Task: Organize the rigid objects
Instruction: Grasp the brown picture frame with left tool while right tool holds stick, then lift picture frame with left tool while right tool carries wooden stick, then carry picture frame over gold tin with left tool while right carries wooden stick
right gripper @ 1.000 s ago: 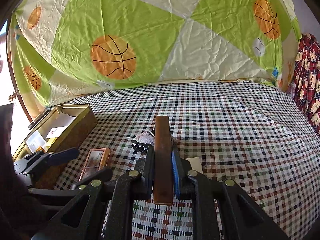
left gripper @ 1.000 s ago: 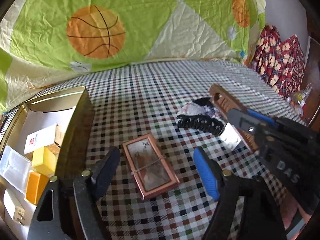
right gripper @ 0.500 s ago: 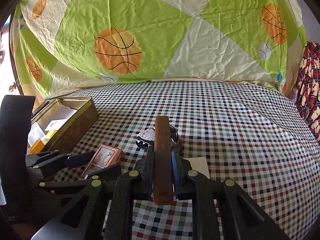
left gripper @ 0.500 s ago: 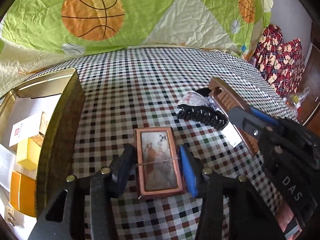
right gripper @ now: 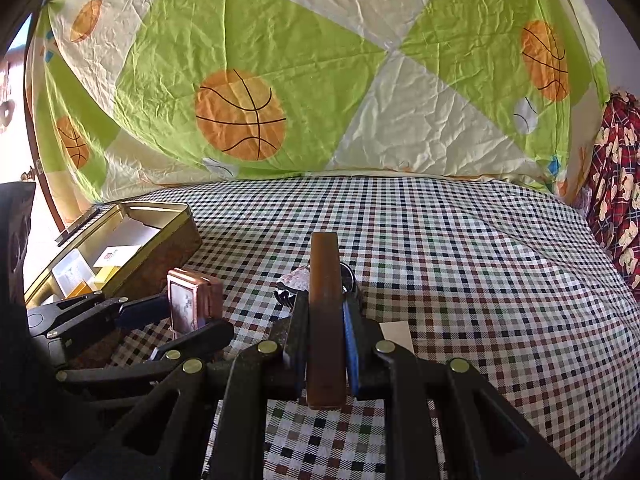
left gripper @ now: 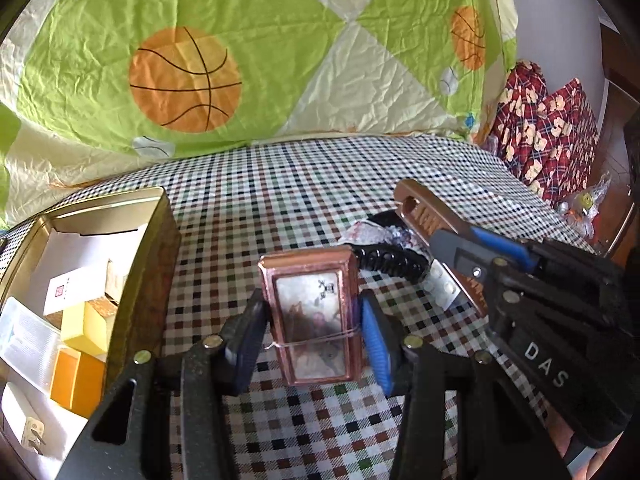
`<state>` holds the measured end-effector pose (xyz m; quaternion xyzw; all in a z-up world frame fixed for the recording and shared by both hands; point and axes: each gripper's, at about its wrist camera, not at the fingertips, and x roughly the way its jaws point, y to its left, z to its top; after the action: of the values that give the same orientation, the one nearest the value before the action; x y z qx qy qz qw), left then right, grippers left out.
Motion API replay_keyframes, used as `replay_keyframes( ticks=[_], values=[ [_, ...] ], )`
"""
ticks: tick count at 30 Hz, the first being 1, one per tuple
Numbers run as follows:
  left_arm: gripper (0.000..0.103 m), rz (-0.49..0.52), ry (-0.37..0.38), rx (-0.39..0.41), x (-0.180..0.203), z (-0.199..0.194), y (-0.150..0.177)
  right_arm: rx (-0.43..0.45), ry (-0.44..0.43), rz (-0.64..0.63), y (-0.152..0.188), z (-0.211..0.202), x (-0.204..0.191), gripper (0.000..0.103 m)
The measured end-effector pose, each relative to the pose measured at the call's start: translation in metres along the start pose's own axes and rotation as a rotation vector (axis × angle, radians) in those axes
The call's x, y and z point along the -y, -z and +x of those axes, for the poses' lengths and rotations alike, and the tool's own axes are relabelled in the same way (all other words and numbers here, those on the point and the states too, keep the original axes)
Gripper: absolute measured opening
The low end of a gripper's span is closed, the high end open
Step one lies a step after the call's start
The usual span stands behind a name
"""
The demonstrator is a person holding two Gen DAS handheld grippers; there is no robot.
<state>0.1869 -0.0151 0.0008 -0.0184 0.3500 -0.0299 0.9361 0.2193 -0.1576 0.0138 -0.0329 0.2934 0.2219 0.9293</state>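
A small copper-framed box with a picture lid and a thin band around it sits between the pads of my left gripper, which is shut on its long sides. The box is tilted up off the checked cloth. In the right wrist view the same box stands nearly upright in the left gripper. My right gripper is shut on a flat brown wooden bar that points forward. From the left wrist view, that bar and the right gripper hover at the right.
An open gold tin with yellow, orange and white packets stands at the left. A black claw clip, a crumpled wrapper and a white blister pack lie mid-cloth. A basketball quilt hangs behind; red patterned cushions sit far right.
The left gripper went from wide open over the flat-lying copper box to shut on it, then tipped it up off the cloth. The right gripper kept the brown bar still.
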Motion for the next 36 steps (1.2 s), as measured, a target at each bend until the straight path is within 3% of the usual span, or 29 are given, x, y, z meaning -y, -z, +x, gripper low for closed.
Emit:
replay_keyframes(
  ticks=[36],
  values=[
    [0.046, 0.001, -0.087, 0.334, 0.004, -0.063, 0.012, 0.245, 0.047, -0.056, 0.007, -0.046, -0.015, 0.017]
  ],
)
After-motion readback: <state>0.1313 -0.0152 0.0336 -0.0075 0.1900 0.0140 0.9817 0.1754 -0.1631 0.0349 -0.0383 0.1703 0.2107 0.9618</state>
